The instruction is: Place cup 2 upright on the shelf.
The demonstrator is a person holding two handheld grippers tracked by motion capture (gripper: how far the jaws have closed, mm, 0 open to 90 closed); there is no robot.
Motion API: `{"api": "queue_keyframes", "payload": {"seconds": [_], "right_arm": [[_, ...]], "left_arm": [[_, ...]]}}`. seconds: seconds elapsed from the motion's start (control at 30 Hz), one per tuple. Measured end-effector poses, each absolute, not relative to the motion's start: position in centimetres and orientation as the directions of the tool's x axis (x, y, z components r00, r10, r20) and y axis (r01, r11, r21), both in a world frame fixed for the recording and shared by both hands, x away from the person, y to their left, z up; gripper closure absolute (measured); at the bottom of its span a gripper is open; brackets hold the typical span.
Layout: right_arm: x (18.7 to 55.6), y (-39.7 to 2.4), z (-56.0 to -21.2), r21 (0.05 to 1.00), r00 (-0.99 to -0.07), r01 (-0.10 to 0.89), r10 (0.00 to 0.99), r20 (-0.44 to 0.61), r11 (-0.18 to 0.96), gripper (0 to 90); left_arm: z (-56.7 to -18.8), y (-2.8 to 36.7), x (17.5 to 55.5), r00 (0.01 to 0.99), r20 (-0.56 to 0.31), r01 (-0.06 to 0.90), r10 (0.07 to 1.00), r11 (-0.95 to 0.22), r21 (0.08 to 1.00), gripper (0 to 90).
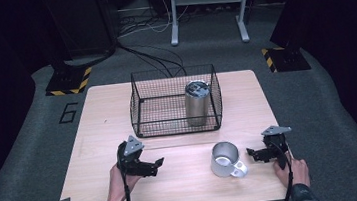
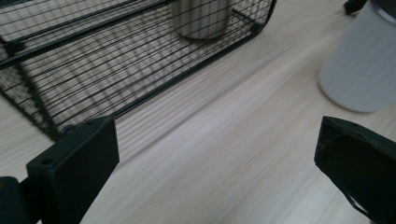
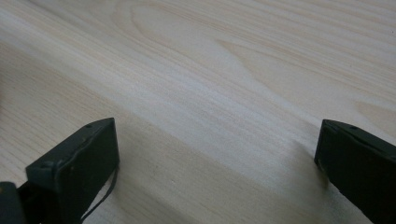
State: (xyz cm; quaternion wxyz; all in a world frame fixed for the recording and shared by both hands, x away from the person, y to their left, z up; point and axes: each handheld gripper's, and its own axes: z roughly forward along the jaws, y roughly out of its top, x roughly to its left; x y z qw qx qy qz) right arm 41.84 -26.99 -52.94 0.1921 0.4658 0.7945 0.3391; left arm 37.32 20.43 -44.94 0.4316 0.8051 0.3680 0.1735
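A black wire basket [image 1: 143,115] stands at the middle back of the wooden table [image 1: 100,189], and a steel tumbler [image 1: 197,103] stands upright in its right half. A metal mug [image 1: 225,158] with a handle sits on the table in front of the basket. My left gripper [image 1: 157,164] rests low at the front left, pointing right toward the mug, jaws open and empty. My right gripper [image 1: 251,153] sits just right of the mug, pointing left, also open and empty. The left gripper view has the basket [image 2: 93,60], tumbler [image 2: 201,18] and mug [image 2: 362,60] ahead of the left gripper [image 2: 217,154]. Bare wood lies between the jaws of the right gripper [image 3: 217,154].
Grey carpet surrounds the table, with cables [image 1: 151,53] behind it. A metal frame leg [image 1: 173,10] and black stands with yellow-striped bases [image 1: 69,82] stand farther back. A person's hands hold both grippers at the table's front edge.
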Motion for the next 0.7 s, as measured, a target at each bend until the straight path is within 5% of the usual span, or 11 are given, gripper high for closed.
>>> {"api": "queue_keyframes", "payload": {"seconds": [0.7], "right_arm": [[41.8,-27.0,-52.9,0.717,-0.494,0.61,0.869,0.01,0.338,0.0]], "left_arm": [[-43.6,11.1,37.7,0.814,-0.084,0.363,0.575,-0.39,0.846,0.0]]}}
